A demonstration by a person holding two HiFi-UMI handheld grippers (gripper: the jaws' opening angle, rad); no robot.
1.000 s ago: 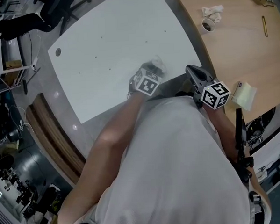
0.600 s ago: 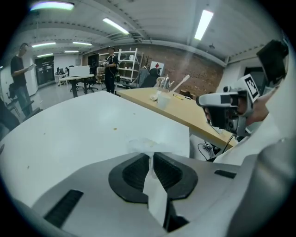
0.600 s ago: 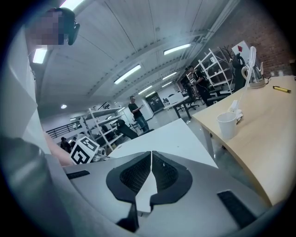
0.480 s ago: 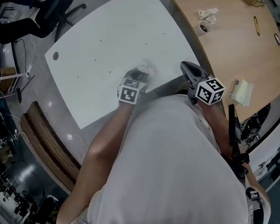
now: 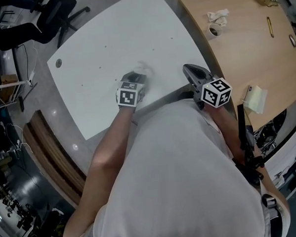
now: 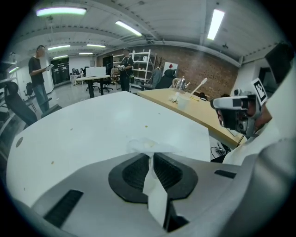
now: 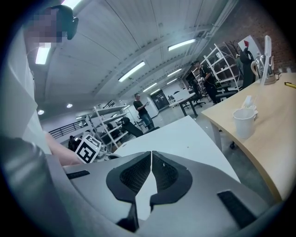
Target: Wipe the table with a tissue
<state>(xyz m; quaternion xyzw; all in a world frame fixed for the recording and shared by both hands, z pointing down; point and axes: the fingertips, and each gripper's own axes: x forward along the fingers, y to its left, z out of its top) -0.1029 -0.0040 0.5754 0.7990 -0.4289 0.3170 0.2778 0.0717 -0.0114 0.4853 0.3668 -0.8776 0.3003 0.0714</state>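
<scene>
Left gripper view: tissue (image 6: 155, 190) clamped between left claw (image 6: 151, 153) jaws, crumpled end against white table (image 6: 83, 134).

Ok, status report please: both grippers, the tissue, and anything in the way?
Left gripper shut on tissue, over white table. Right gripper shut, empty, beside the table's edge. Only small specks ahead; nothing blocking.

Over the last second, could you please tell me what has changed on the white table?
The left claw dragged the tissue leftward across the white table in the head view, away from the right claw. Its grip on the tissue is unchanged; the right claw stays shut and empty.
</scene>
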